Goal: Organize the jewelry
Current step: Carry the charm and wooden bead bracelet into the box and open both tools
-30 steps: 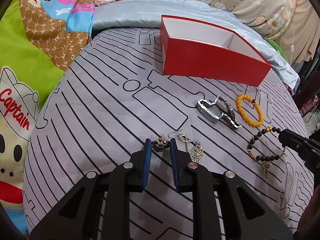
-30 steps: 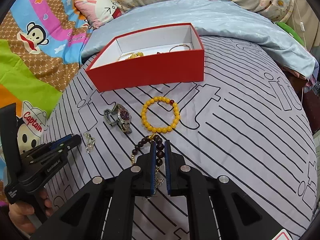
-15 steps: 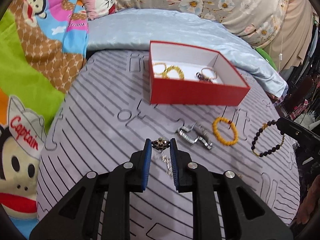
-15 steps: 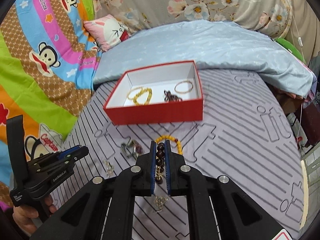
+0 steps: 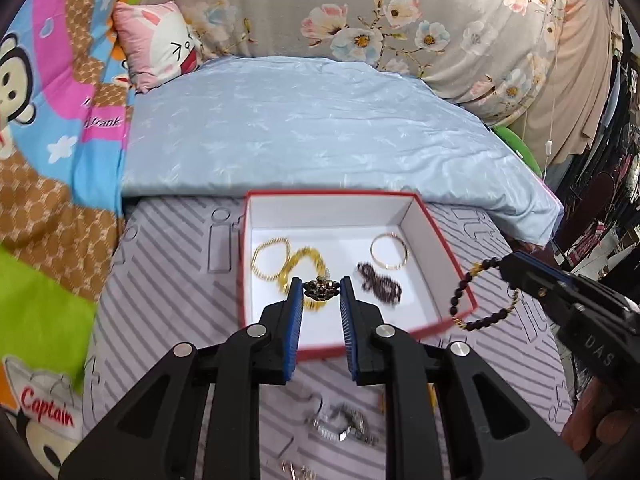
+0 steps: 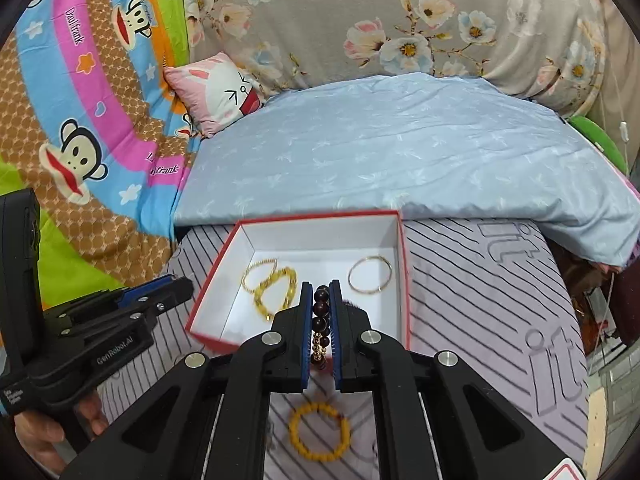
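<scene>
1. Bed (image 5: pixel 168 280), grey striped cover: carries everything. Red box (image 5: pixel 448 248) sits toward its far edge, against the folded blue quilt (image 5: pixel 320 128).
2. Box holds gold bangles (image 5: pixel 272 258), a thin hoop (image 5: pixel 389 250) and dark beads (image 5: pixel 380 284); it is the collection point.
3. Yellow bead bracelet (image 6: pixel 319 432) and silver watch (image 5: pixel 344 428) lie on the near side of the bed, unsorted.
4. Right hand-held gripper (image 6: pixel 321 300) is clamped on a dark bead bracelet (image 6: pixel 320 312), hanging at the box's right rim, likely for dropping.
5. Left hand-held gripper (image 5: pixel 320 290) pinches a dark jewelled earring (image 5: pixel 320 289) over the box's near half.
</scene>
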